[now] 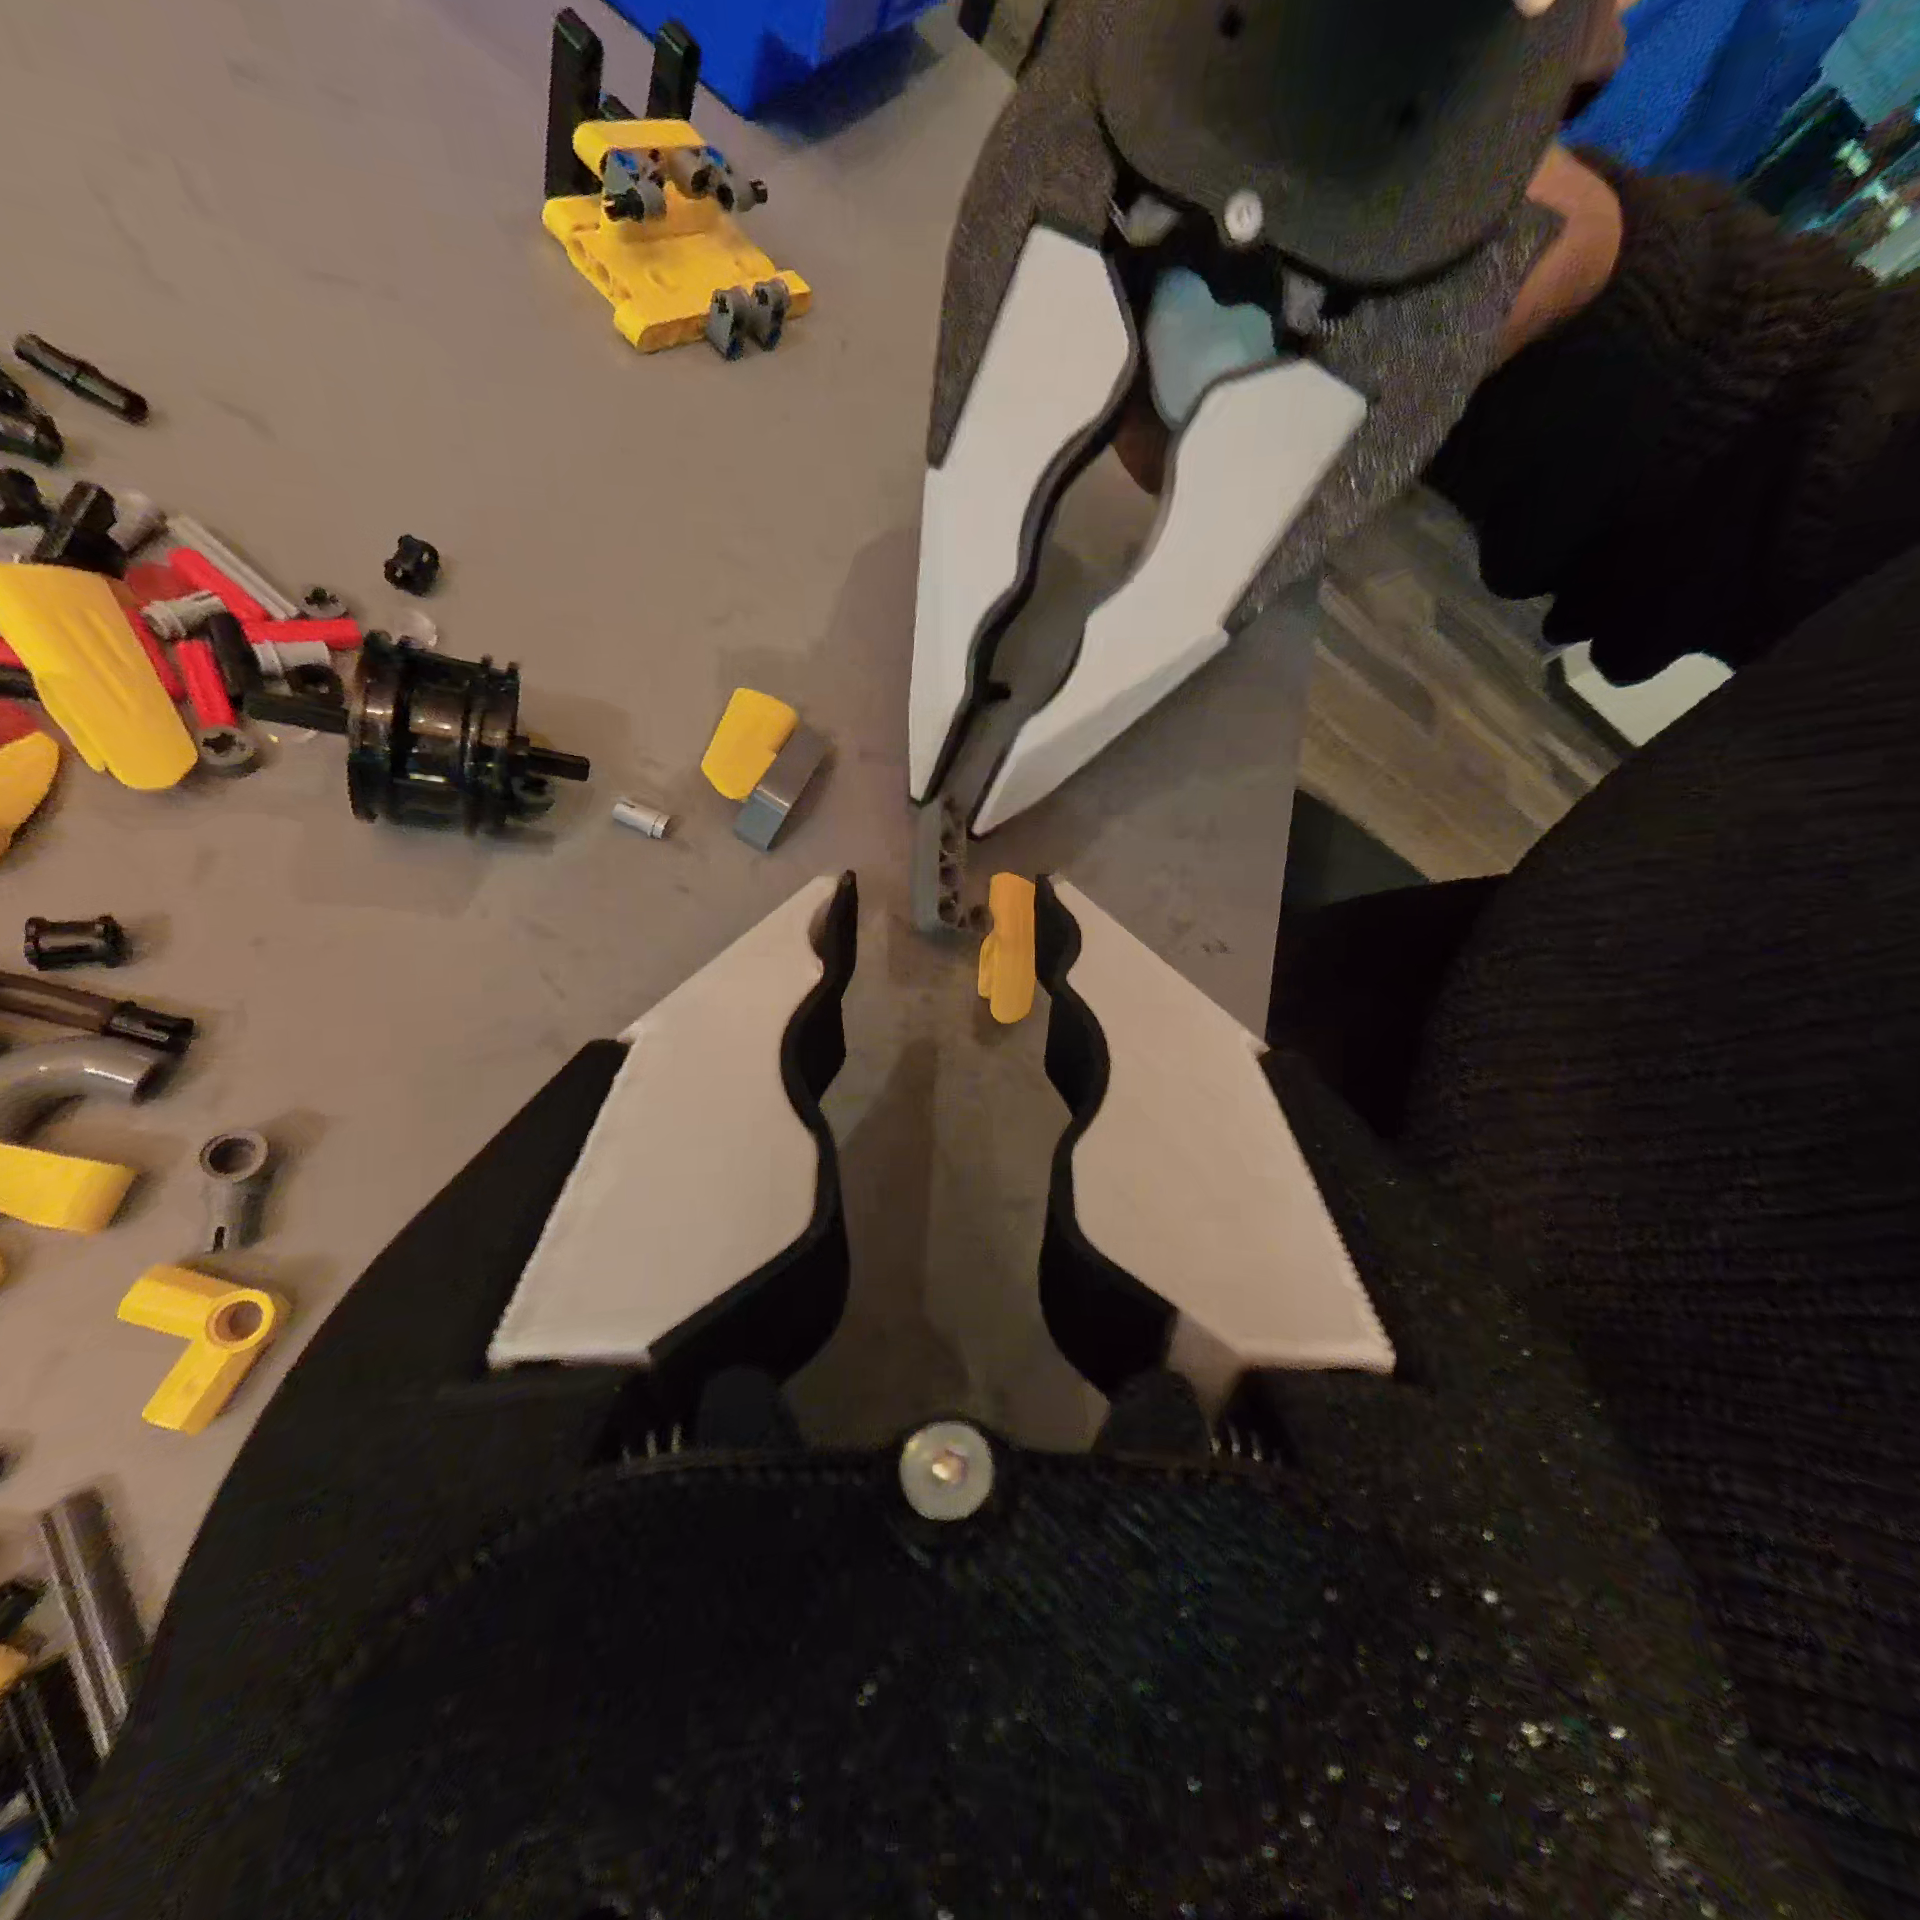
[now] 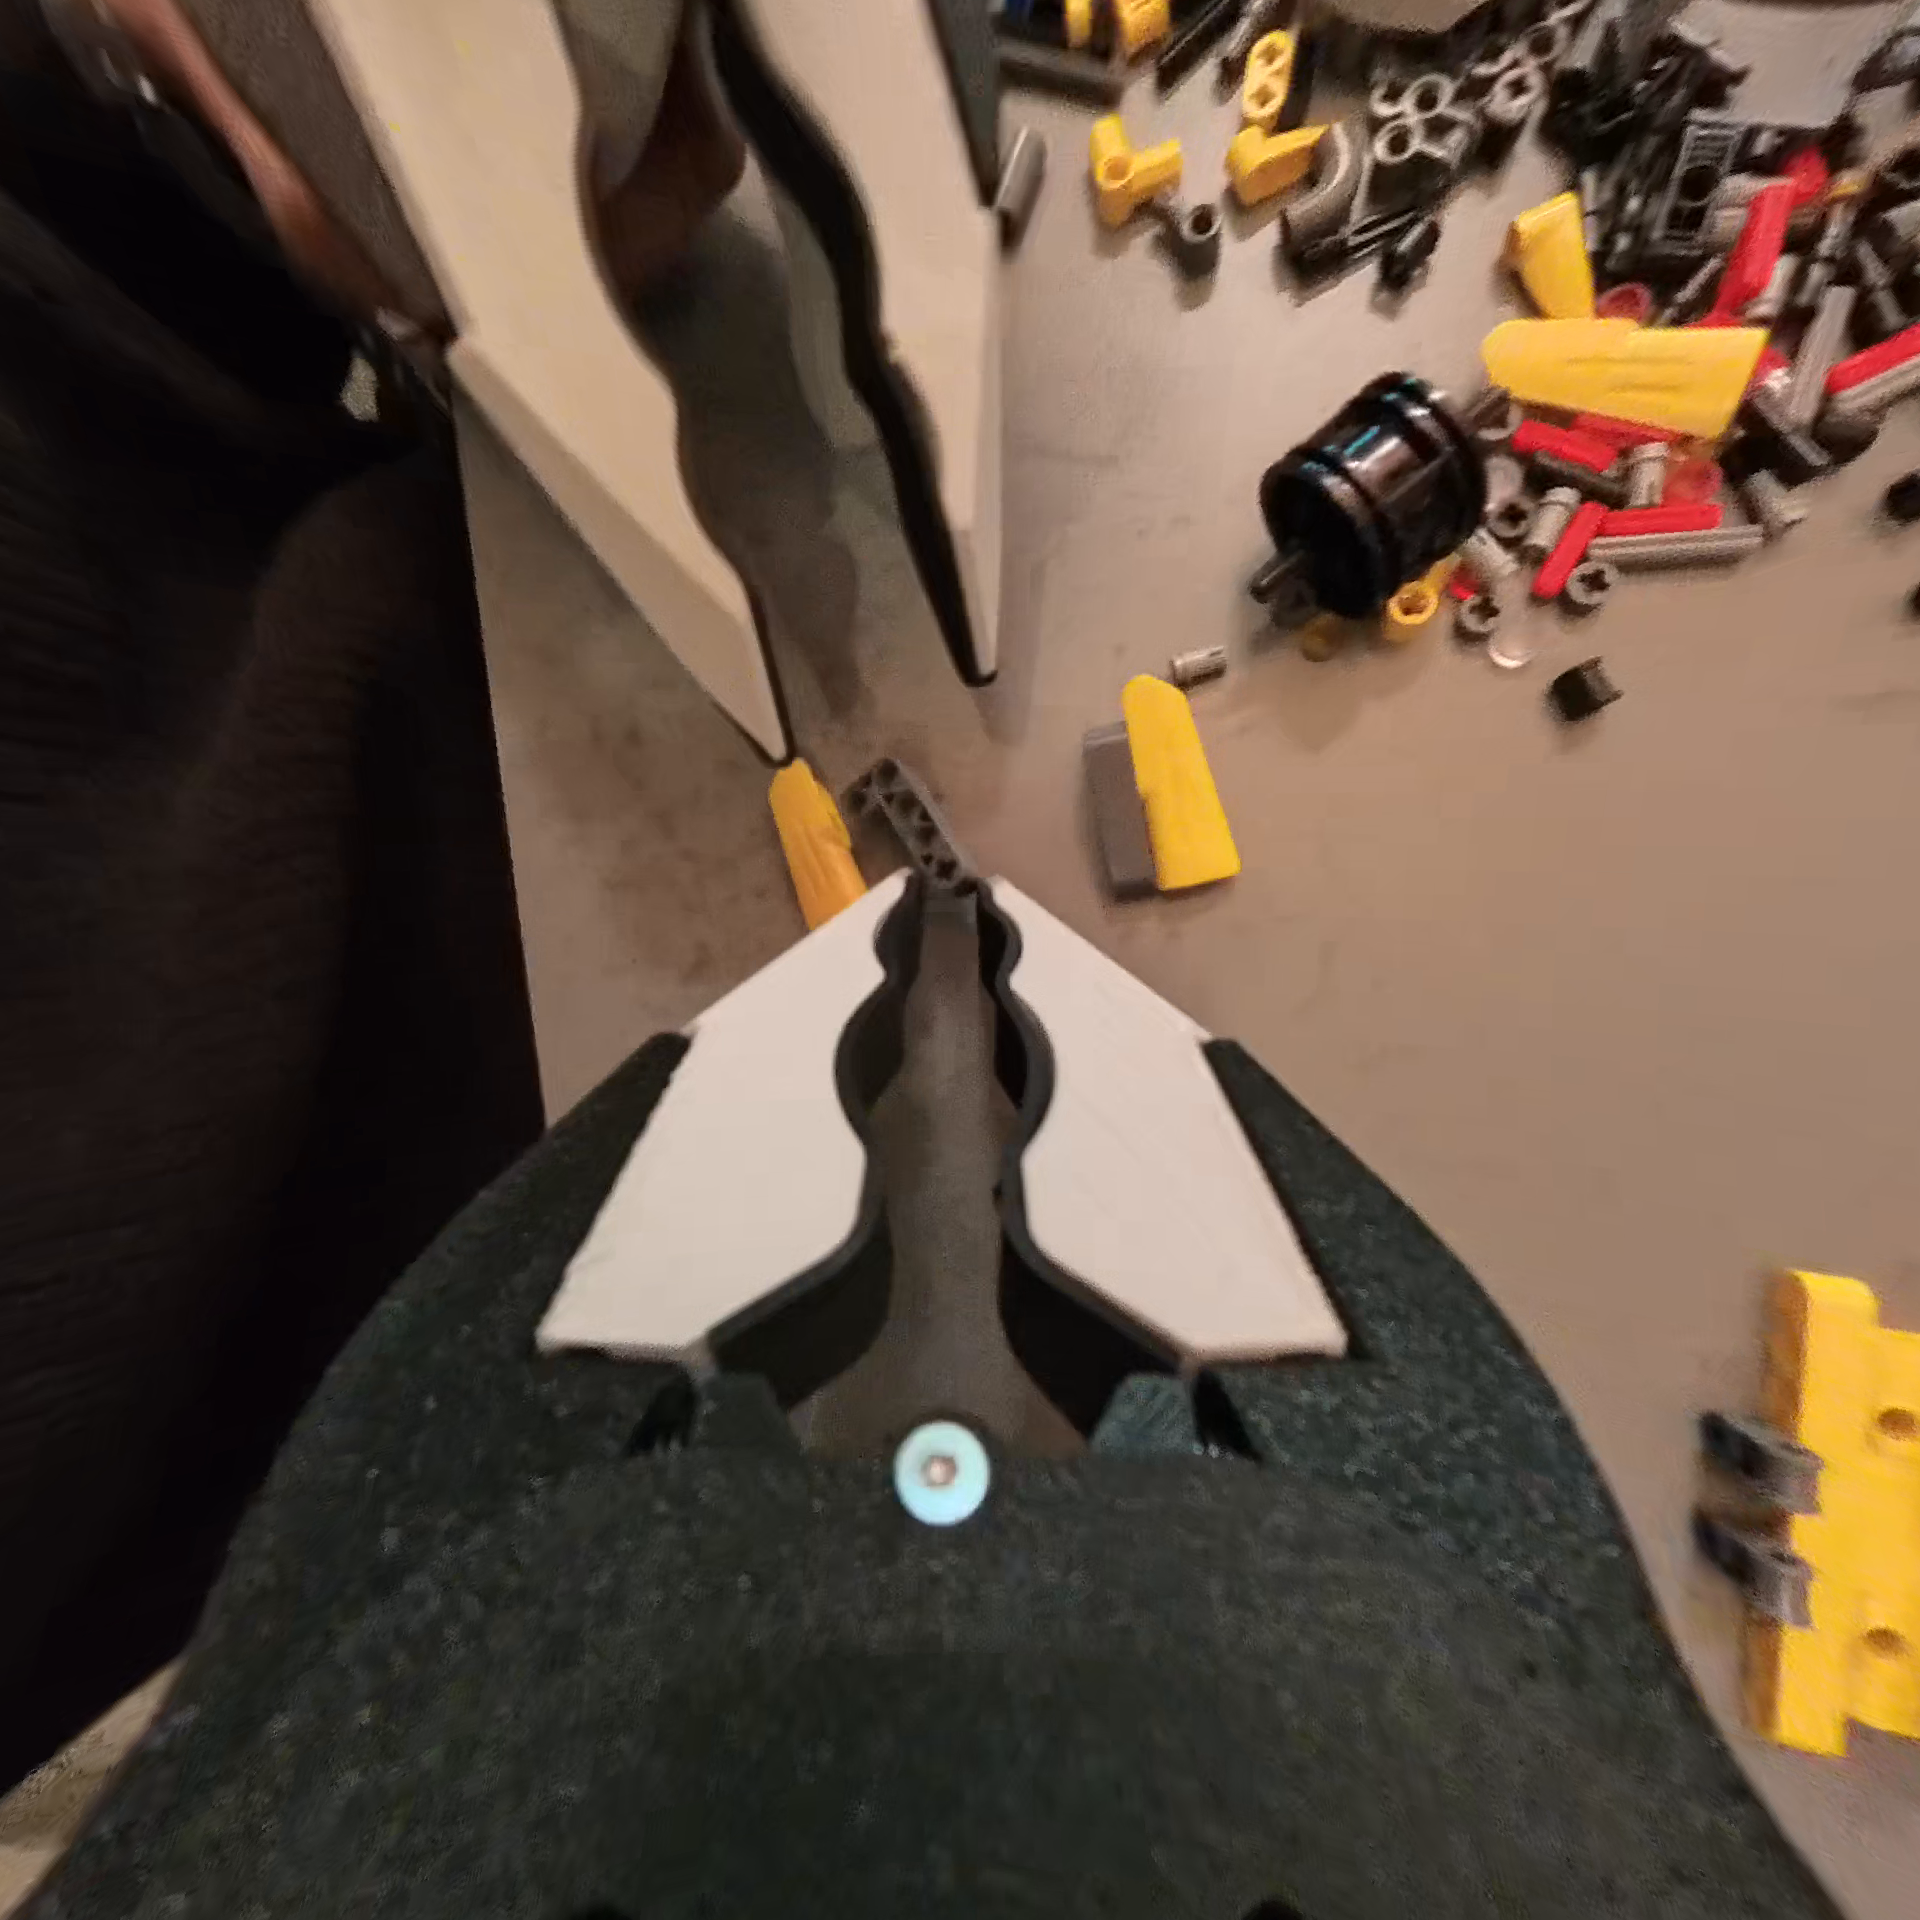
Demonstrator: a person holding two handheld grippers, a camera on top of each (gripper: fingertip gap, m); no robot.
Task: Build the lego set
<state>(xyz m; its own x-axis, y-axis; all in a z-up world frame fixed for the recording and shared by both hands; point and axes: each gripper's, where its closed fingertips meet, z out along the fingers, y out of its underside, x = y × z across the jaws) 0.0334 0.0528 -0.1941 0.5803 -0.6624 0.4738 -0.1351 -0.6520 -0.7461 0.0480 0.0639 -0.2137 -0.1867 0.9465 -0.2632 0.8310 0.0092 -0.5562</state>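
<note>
My right gripper [image 2: 951,888] is shut on the end of a short grey holed beam [image 2: 912,831] and holds it near the table's edge. In the left wrist view the right gripper [image 1: 948,816] comes down from the top with the beam [image 1: 940,878] sticking out of its tips. My left gripper [image 1: 948,899] is open, its tips on either side of the beam's free end. A small yellow piece [image 1: 1010,948] rests against the inner side of its right finger. In the right wrist view the yellow piece [image 2: 816,844] lies beside the beam, touching one tip of the left gripper [image 2: 875,717].
On the grey table [image 1: 623,987] lie a black wheel hub [image 1: 436,743], a yellow-and-grey piece [image 1: 764,764], a yellow-and-black assembly [image 1: 665,229] and a pile of red, yellow and grey parts [image 1: 156,644]. The table edge [image 1: 1288,883] and a person's dark clothing [image 1: 1662,1039] are close on the right. The grippers are tip to tip, or close to it. My left tips are roughly 7 centimetres from the black wheel hub [image 1: 436,743]. The right camera catches it too, in the right wrist view [image 2: 1341,431].
</note>
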